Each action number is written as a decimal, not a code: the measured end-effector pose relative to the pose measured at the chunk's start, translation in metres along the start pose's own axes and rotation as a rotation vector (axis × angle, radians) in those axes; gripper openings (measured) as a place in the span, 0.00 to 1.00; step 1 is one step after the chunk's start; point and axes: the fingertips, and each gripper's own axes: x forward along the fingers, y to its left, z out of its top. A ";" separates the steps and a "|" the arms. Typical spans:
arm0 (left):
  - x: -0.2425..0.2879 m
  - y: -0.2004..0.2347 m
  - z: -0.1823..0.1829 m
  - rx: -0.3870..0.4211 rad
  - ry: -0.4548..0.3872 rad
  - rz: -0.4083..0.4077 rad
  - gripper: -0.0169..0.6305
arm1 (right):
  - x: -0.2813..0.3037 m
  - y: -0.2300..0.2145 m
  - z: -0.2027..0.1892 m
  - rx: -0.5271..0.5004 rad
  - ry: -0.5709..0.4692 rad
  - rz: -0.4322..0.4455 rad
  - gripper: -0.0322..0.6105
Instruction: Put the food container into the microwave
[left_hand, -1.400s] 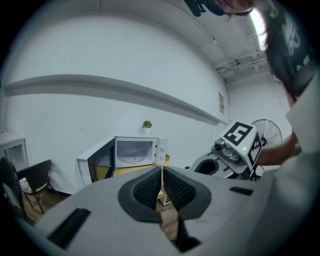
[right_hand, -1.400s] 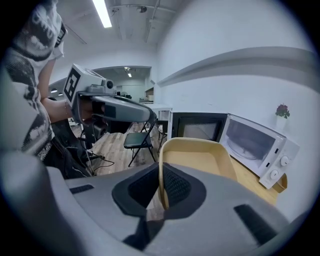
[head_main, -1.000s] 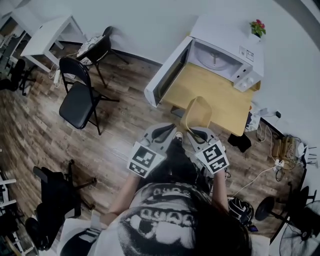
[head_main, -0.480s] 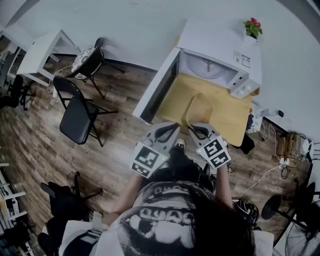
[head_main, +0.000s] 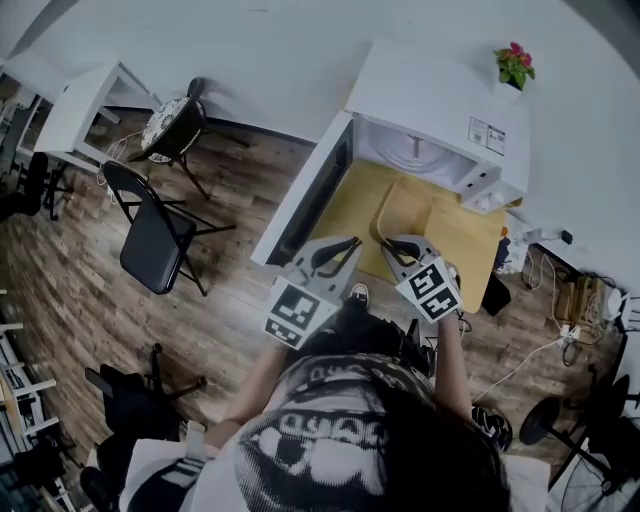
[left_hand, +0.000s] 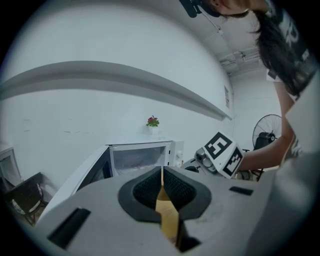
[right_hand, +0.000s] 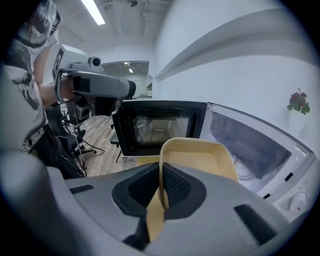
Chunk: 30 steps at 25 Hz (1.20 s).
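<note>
Over the yellow tabletop (head_main: 462, 248), before the open microwave (head_main: 432, 105): food container (right_hand: 198, 157), near rim pinched in the right tongs (right_hand: 161, 186); left tongs (left_hand: 161, 188) pressed together, seemingly empty; best carried level, straight in, clear of the door (head_main: 305, 195).

Office-like room: folding chair (head_main: 155, 245), white desk (head_main: 80, 105), microwave (head_main: 420, 95).

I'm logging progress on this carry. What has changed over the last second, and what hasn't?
The food container has been carried forward, nearer the mouth of the microwave, but it is not inside yet. The left tool and right tool both stay clamped on its near rim; nothing was taken up or let go. The door stayed open and the potted plant stayed on top.
</note>
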 end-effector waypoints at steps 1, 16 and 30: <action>0.004 0.002 0.001 0.001 0.001 0.001 0.04 | 0.003 -0.006 -0.001 -0.004 0.002 0.000 0.09; 0.053 0.010 0.011 0.026 -0.005 -0.003 0.04 | 0.041 -0.080 -0.017 -0.231 0.078 -0.005 0.09; 0.070 0.004 0.004 0.044 0.035 0.028 0.04 | 0.079 -0.135 -0.040 -0.397 0.149 -0.019 0.10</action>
